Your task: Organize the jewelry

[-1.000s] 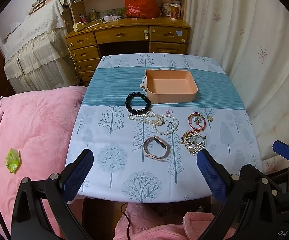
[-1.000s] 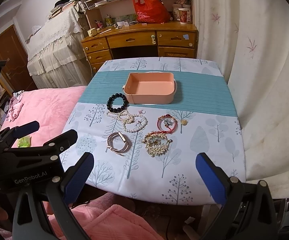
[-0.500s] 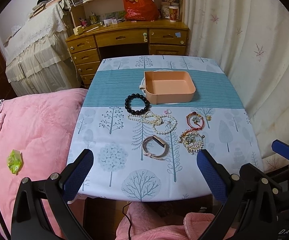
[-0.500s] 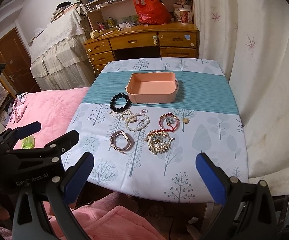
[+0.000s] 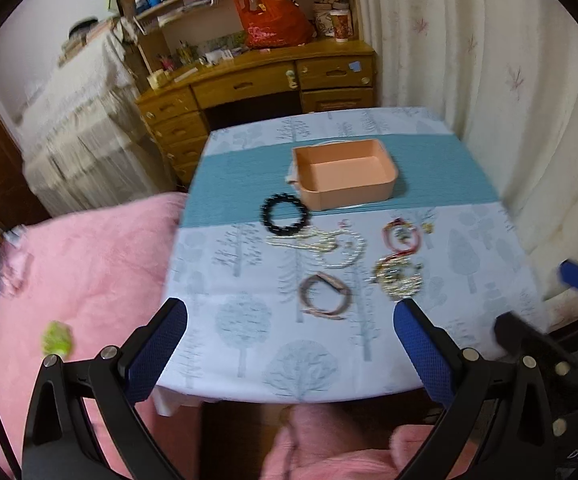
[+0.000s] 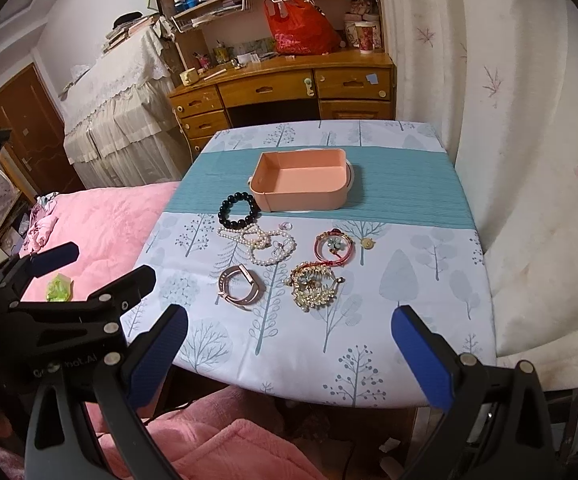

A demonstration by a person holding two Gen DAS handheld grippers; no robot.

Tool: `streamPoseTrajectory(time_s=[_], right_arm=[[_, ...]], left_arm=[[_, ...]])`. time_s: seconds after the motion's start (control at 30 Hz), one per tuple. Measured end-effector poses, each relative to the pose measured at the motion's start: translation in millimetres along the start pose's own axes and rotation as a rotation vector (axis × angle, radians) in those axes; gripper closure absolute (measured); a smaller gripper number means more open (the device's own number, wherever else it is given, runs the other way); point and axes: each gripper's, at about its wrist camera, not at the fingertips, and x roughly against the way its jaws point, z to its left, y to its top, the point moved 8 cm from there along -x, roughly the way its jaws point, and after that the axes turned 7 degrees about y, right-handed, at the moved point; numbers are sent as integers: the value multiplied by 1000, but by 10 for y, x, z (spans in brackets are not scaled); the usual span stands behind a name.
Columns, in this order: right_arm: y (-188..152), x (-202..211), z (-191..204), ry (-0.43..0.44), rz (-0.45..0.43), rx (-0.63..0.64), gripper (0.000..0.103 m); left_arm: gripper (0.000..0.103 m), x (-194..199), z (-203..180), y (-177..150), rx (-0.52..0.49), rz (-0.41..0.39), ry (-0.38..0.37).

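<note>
A: Where does the jewelry sit against the two grippers?

B: All of it lies loose on the worktop (image 6: 409,280), up-frame from both. In the right wrist view the pink tray (image 6: 301,180) stands at the centre top of the cloth, empty as far as I can see. Below it are the black bead bracelet (image 6: 237,211), touching or nearly touching the tray's lower-left corner, then the pearl strand (image 6: 263,243), the red bangle (image 6: 333,246), the rose-gold band (image 6: 241,287) and the gold ornate bracelet (image 6: 313,286).

A: Which gripper is nearer?

B: The right gripper (image 6: 289,350) — the gold bracelet and the band sit just above the gap between its fingers, roughly centred. The left gripper (image 5: 289,346) frames the band (image 5: 325,294) too, though that view is motion-blurred. I'd judge either could take it; the gold bracelet favours the right.

A: And the jaws?

B: Both pairs stand wide apart, holding nothing and touching nothing — they hang short of the worktop's near edge. The band lies flat, its long axis running roughly left to right, so I'd expect a reach forward and down.
</note>
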Motion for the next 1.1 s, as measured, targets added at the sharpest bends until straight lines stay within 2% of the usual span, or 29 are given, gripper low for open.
streamPoseTrajectory(time_s=[0.07, 0.17, 0.23, 0.37, 0.5, 0.73, 0.87, 0.97, 1.03, 1.1], right_arm=[[3, 0, -21, -10, -13, 10, 1], [-17, -32, -45, -52, -50, 76, 1], [-62, -98, -78, -79, -43, 100, 1], [-228, -314, -129, -107, -38, 169, 1], [-473, -654, -127, -121, 25, 268, 1], [-723, -1289, -124, -87, 112, 337, 1], [-704, -1651, -204, -82, 131, 283, 1], [-632, -1875, -301, -124, 128, 230, 2], [-597, -1963, -357, -143, 127, 198, 2], [-552, -2055, -403, -148, 128, 156, 5]], left_arm=[[1, -11, -10, -1, -42, 1, 13], [1, -115, -78, -51, -85, 61, -46], [1, -273, -123, -118, -96, 119, -86], [1, -585, -235, -257, -91, 185, -170], [1, -1021, -396, -358, -103, 190, -242], [1, -1715, -588, -434, -103, 193, -328], [3, -1973, -681, -424, -131, 180, -372], [5, -2067, -718, -390, -144, 150, -380], [5, -2102, -803, -398, -171, 149, -423], [5, -2127, -865, -405, -199, 146, -416]])
